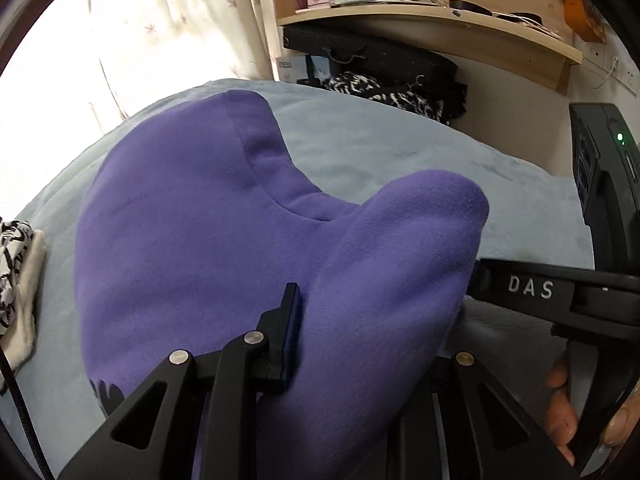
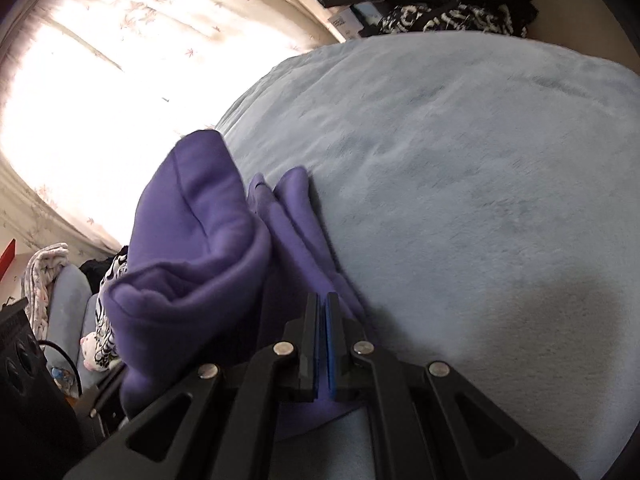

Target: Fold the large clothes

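A large purple hooded garment [image 1: 192, 240] lies on a bed with a grey-blue blanket [image 1: 400, 148]. In the left wrist view my left gripper [image 1: 360, 340] is shut on a thick fold of it. One black finger [image 1: 292, 320] shows; the cloth drapes over and hides the other. My right gripper [image 1: 520, 288] comes in from the right, its tip at the raised fold's edge. In the right wrist view my right gripper [image 2: 323, 344] is shut, blue pads together and nothing seen between them, just above the garment [image 2: 192, 240] bunched at the blanket's [image 2: 480, 160] left edge.
A wooden shelf [image 1: 440, 20] with small boxes, a black case [image 1: 380, 56] and black-and-white patterned cloth [image 1: 380, 94] stand beyond the bed. A bright curtained window [image 2: 100, 80] is to the left. More patterned cloth [image 1: 16, 280] lies at the bed's left edge. A person's fingers [image 1: 560, 412] hold the right gripper.
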`<state>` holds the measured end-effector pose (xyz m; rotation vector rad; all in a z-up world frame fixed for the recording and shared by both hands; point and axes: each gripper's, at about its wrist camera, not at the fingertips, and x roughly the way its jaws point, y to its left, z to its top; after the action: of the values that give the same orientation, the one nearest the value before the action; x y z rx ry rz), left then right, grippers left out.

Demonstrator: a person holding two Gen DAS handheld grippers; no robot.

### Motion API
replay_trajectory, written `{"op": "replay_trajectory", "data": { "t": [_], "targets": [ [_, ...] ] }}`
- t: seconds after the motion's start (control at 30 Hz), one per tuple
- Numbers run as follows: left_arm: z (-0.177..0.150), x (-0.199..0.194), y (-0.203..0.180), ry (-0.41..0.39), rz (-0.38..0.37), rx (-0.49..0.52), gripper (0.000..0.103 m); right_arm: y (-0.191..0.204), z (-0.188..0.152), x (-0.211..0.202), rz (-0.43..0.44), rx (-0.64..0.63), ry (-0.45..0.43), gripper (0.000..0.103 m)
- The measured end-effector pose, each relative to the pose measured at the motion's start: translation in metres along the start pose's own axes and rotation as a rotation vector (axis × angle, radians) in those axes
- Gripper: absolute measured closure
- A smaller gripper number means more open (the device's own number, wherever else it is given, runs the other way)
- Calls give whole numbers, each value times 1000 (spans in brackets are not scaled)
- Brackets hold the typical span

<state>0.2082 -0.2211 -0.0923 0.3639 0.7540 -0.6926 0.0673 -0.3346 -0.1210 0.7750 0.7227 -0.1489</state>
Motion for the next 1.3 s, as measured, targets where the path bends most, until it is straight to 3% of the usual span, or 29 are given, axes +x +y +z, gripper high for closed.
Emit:
{"op": "replay_trajectory", "data": {
  "t": [0.33, 0.43, 0.57, 0.63, 0.67, 0.77, 0.83, 0.9, 1.1, 1.3],
  "targets": [
    [-9, 19, -10, 10, 27, 64, 83, -16, 15, -16, -53, 8, -22, 101],
    [-1, 18, -7, 21, 11, 49, 82, -15, 21, -18, -24, 7, -9, 101],
    [4, 14, 2, 37, -13, 22, 79, -8, 26, -27, 90, 15, 31, 99],
    [4, 11, 4, 43, -25, 9, 78, -2, 30, -31, 128, 1, 46, 88],
    [4, 11, 5, 43, -27, 7, 78, 4, 33, -33, 144, -17, 53, 77],
    [5, 8, 6, 41, -65, -2, 61, 16, 42, -33, 151, -54, 79, 75],
    [6, 3, 5, 36, -89, 5, 38, 18, 49, -28, 193, -44, 120, 75],
    [6, 0, 1, 28, -89, 30, 32, 23, 55, -21, 234, -43, 163, 75],
    [4, 0, 2, 36, -109, 46, 32, 46, 63, -6, 269, -112, 253, 75],
    [11, -20, 12, 24, -152, 15, 32, 59, 67, 14, 204, -190, 328, 75]
  ]
}}
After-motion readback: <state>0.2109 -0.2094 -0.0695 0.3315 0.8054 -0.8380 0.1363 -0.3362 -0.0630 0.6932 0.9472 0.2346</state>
